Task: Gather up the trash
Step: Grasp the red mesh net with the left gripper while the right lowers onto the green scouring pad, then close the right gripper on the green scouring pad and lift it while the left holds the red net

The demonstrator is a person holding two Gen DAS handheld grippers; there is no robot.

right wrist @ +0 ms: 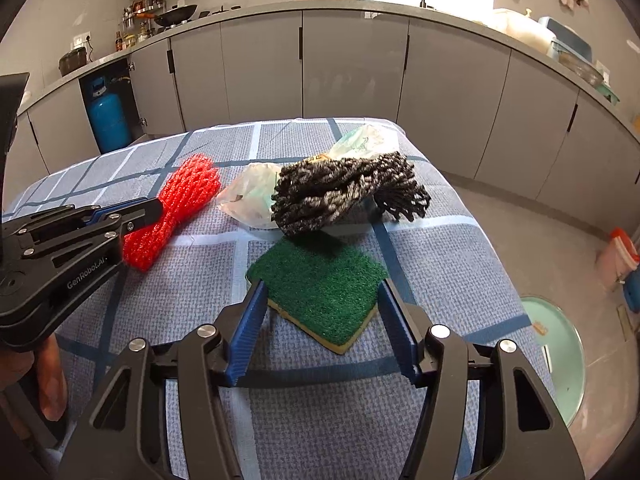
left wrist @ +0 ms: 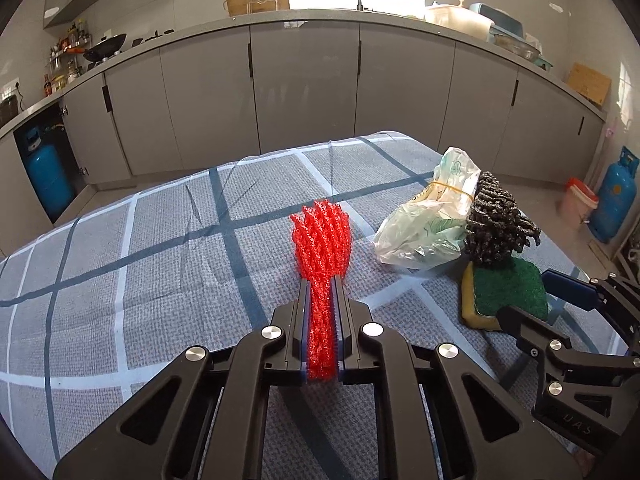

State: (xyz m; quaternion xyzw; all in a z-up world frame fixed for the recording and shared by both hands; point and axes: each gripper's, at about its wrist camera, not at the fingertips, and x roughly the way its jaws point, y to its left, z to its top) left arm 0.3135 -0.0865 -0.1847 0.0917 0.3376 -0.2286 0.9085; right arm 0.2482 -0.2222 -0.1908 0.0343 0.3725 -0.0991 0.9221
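My left gripper (left wrist: 321,280) is shut on a red foam net (left wrist: 320,240) that lies on the checked tablecloth (left wrist: 160,240); the net also shows in the right wrist view (right wrist: 176,208), with the left gripper (right wrist: 154,208) clamped on its middle. My right gripper (right wrist: 322,286) is open, its blue pads either side of a green and yellow scrub sponge (right wrist: 320,284), also seen in the left wrist view (left wrist: 506,288). A black foam net (right wrist: 344,192) rests partly on the sponge. A crumpled white plastic bag (right wrist: 252,196) lies behind it.
The table's right edge drops to the floor, where a round green lid (right wrist: 560,352) and a pink bin (right wrist: 620,256) stand. Grey kitchen cabinets (right wrist: 352,68) run behind the table. Blue gas cylinders stand at the left (left wrist: 44,176) and right (left wrist: 616,200).
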